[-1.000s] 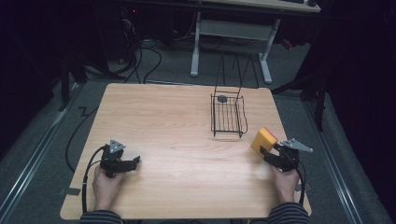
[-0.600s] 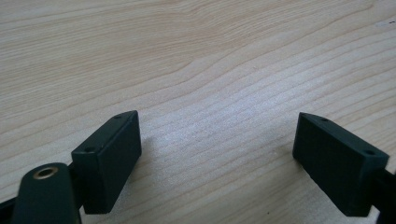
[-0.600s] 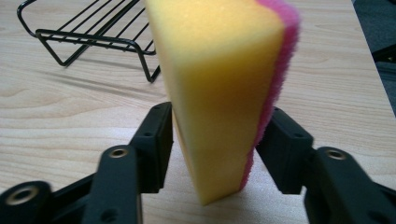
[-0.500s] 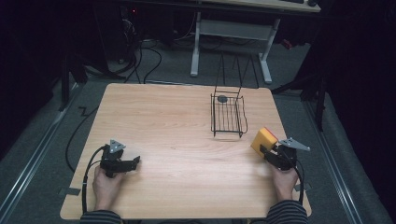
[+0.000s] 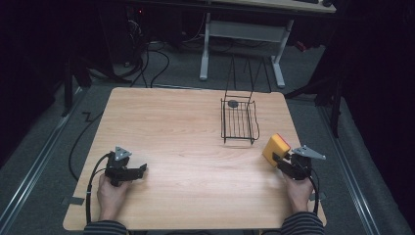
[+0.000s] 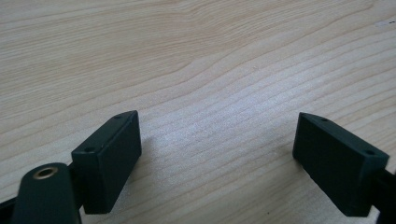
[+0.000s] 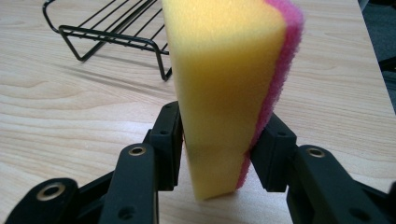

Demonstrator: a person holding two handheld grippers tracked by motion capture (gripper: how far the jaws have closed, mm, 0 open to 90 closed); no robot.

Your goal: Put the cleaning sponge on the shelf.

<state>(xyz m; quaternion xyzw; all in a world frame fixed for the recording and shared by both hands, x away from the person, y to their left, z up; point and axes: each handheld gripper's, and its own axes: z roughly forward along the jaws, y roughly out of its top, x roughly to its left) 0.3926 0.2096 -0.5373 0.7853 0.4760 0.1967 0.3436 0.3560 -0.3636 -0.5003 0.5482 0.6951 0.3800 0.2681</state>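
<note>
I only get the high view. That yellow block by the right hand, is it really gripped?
Observer: Yes. In the right gripper view the right gripper has just closed its jaws on the sponge, pressing in on both faces.
Operator: All yellow?
Observer: No, one face has a pink layer.
Operator: And the left one, holding anything?
Observer: Nothing. In the left gripper view the left gripper has its jaws wide apart over the bare table.
Operator: Is the basket near?
Observer: The wire basket stands just beyond the sponge, not touching it.

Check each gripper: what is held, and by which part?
Right gripper has just closed on the sponge, pads on its yellow and pink faces near the lower end. Left gripper is open, holding nothing.
</note>
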